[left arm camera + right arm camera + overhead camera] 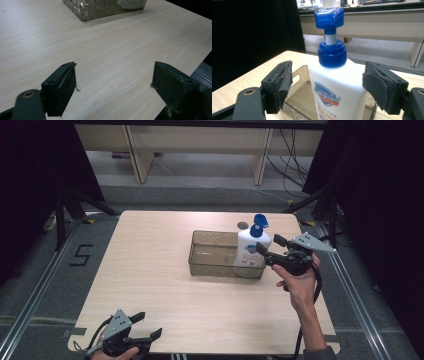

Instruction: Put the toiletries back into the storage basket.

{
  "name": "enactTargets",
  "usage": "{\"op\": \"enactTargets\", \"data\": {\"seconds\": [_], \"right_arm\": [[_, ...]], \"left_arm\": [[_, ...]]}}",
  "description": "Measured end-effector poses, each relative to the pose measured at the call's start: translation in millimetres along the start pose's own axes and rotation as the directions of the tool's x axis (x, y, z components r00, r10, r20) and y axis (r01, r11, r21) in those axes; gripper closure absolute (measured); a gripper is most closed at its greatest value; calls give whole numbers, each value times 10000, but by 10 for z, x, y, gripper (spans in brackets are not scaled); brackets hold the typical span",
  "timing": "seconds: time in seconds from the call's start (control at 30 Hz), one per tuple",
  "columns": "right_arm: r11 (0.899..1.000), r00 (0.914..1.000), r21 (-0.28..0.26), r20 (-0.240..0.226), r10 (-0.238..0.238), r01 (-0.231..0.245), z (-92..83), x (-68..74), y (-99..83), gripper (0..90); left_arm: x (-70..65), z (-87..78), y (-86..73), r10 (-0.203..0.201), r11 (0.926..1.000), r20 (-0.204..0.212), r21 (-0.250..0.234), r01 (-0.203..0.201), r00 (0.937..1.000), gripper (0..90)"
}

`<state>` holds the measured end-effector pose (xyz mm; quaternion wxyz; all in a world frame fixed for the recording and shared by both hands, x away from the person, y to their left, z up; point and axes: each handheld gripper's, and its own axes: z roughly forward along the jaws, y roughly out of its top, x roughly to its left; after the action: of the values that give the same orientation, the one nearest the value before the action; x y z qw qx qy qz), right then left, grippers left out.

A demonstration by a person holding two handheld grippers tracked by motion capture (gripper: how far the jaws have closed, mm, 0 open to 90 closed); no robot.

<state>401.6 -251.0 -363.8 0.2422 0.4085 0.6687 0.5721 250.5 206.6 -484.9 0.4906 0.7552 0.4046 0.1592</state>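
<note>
My right gripper [268, 244] at three o'clock, jaws apart either side of the white pump bottle [251, 245] standing in the clear tray [212, 262], my left gripper [147, 325] at seven o'clock, jaws apart over bare table [150, 270]

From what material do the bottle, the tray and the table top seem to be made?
The bottle looks like smooth white opaque plastic, with a glossy blue plastic pump; its surface shines softly. The tray seems to be clear, brownish-tinted plastic, since the table shows through its walls; glass cannot be ruled out. The table shows pale wood grain, probably a matte laminate rather than solid wood.
</note>
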Motion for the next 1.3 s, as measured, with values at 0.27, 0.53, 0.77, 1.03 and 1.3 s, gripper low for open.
{"op": "enactTargets", "data": {"seconds": [0.27,0.53,0.77,1.03,1.3], "right_arm": [[9998,9995,-107,-247,176,-179,-78,25,-67,246],[9997,9995,-90,-211,227,-229,-114,47,-64,247],[10000,9998,-67,-179,52,-53,-120,36,-91,228],[9997,9995,12,-171,249,-249,-142,43,-123,203],[9999,9997,97,-214,127,-125,-157,62,-150,196]], "left_arm": [[1,-1,1,-20,10000,-2,2,20,10000,189],[-7,-16,6,79,10000,-3,47,-79,10000,189],[-6,-17,7,107,9999,-2,9,-107,9999,188],[-5,-7,1,-43,9998,-3,-218,43,10000,176],[-6,-14,3,-3,9998,-23,-174,2,10000,175]]}}
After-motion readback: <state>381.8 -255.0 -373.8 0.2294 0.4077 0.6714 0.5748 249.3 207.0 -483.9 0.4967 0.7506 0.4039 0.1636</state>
